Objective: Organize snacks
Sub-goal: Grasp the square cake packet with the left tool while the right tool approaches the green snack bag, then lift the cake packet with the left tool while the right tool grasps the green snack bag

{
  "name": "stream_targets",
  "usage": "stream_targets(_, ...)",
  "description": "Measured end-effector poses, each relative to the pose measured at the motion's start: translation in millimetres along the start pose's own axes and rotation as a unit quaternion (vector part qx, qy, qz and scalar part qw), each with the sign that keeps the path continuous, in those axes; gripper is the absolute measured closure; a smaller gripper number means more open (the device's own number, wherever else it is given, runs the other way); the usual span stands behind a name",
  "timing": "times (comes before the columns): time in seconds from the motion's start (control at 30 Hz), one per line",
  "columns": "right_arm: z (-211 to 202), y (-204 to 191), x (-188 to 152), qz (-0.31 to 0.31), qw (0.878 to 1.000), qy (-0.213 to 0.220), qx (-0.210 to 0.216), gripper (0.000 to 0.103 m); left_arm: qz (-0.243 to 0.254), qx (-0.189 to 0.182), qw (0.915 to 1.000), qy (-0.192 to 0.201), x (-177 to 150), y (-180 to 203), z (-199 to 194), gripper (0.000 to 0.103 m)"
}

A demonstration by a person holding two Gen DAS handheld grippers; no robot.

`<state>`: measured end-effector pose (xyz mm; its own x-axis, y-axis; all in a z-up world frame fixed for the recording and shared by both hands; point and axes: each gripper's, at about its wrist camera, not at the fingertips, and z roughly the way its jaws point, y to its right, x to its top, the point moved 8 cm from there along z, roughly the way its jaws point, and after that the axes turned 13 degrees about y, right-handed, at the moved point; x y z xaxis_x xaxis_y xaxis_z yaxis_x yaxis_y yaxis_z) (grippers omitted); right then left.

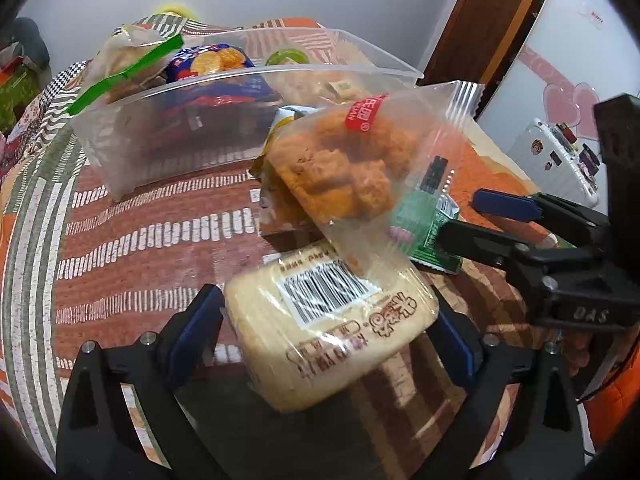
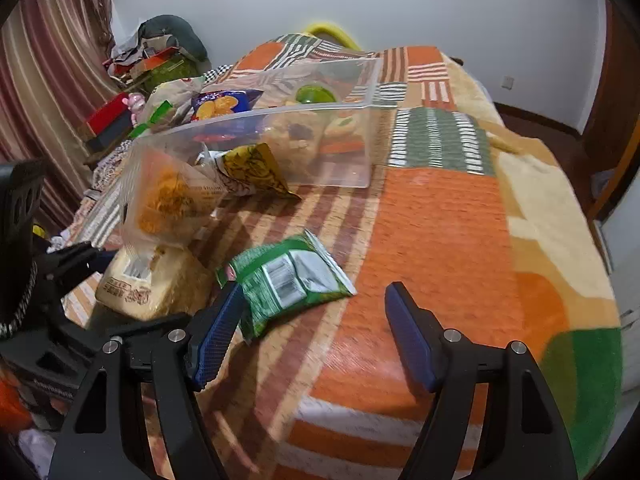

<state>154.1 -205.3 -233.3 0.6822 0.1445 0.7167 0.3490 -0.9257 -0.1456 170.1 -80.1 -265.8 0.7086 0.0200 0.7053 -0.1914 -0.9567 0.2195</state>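
Observation:
A clear plastic bin (image 1: 168, 136) (image 2: 340, 160) stands on the bed and holds several snack packs. In front of it lie a clear bag of orange fried snacks (image 1: 344, 168) (image 2: 168, 200), a pale bread pack with a barcode (image 1: 328, 328) (image 2: 148, 284), a yellow pack (image 2: 256, 172) and a green pack (image 2: 288, 280) (image 1: 428, 236). My left gripper (image 1: 332, 332) is open with its fingers on either side of the bread pack. My right gripper (image 2: 316, 332) (image 1: 472, 220) is open just before the green pack.
The patterned orange, green and white bedspread (image 2: 440, 240) covers the bed. A white fridge (image 1: 560, 152) and a wooden door frame (image 1: 480, 20) stand to the right. Striped curtains (image 2: 48, 60) and clutter are at the left of the bed.

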Motion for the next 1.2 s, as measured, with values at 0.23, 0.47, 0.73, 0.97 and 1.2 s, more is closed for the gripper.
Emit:
stream_targets(0.23, 26, -20, -2, -0.026, 1.000, -0.018, 0.002, 0.026, -0.010, 0.002, 0.9999, 0.009, -1, -15, -10, 0.013)
stream_targets(0.47, 22, -21, -1, -0.027, 1.000, -0.012, -0.004, 0.046, -0.019, -0.001, 0.9998, 0.011, 3, -24, -18, 0.014)
stream_targets(0.73, 5, -16, 16, -0.008, 1.000, 0.010, 0.015, 0.074, -0.015, 0.005, 0.9992, 0.036, 15, -29, -49, 0.014)
stream_targets(0.97, -7, -19, 26, -0.012, 0.999, 0.032, 0.017, 0.093, -0.003, 0.005, 0.9970, 0.077, 39, -17, -73, 0.014)
stream_targets(1.2, -9, -24, 33, -0.013, 0.999, 0.028, 0.029, 0.092, -0.002, 0.014, 0.9942, 0.107, 64, -16, -84, 0.014)
